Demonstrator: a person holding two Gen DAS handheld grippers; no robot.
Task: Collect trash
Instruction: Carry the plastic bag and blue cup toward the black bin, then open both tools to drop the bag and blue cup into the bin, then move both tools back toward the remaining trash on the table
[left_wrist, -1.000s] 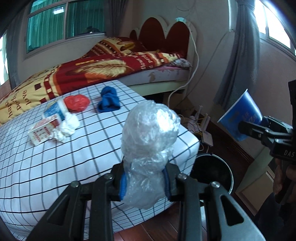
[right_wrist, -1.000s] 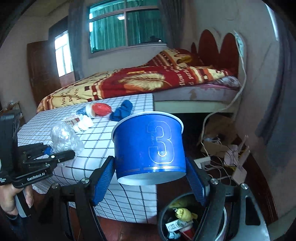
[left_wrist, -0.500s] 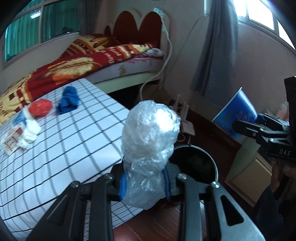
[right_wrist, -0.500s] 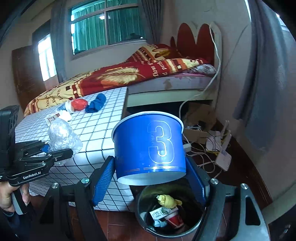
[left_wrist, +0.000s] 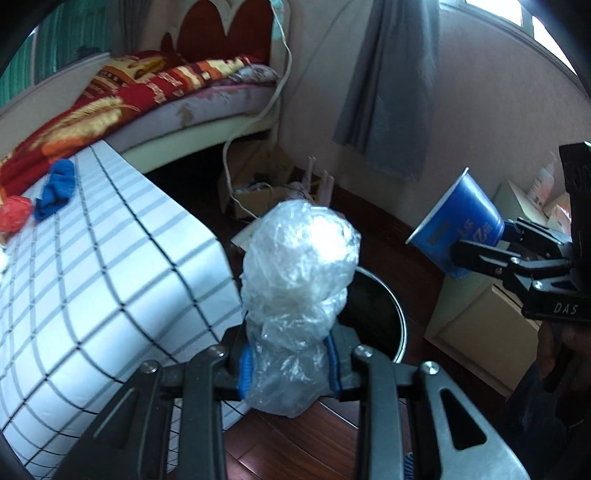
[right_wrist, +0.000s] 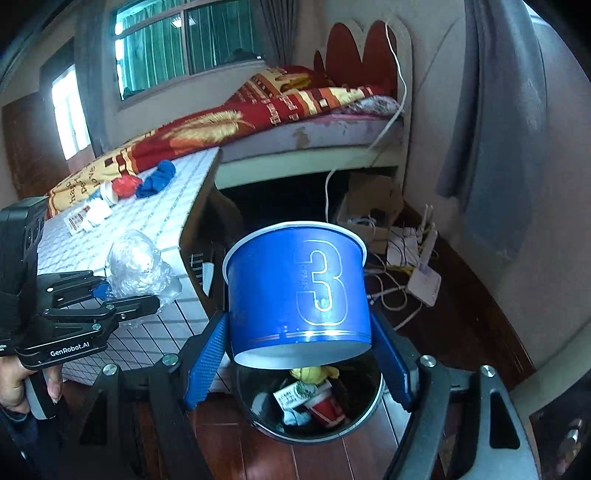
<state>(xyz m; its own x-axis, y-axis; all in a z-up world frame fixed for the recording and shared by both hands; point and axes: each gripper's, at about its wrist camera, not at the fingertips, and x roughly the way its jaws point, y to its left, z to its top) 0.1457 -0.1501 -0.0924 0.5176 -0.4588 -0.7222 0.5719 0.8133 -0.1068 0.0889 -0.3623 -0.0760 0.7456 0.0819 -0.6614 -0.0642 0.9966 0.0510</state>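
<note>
The left claw (left_wrist: 288, 363) pinches a crumpled ball of clear plastic wrap (left_wrist: 299, 273) by its lower end, so the bulk stands free above the pads, ready to fall clear. The right claw (right_wrist: 299, 354) clamps a blue paper cup (right_wrist: 297, 291) near its base, its jaws spread wide around it. Directly below and ahead of both sits the round trash bin (right_wrist: 364, 406), already holding scraps, so both items look poised for dropping. Off to the left of the claws, on the checked tabletop (right_wrist: 166, 214), a blue cloth (right_wrist: 157, 179), a red wad (right_wrist: 127, 183) and some white scraps remain. Compared with a second ago, both claws have swung away from the tabletop and dipped, and the bin now lies under the cup.
</note>
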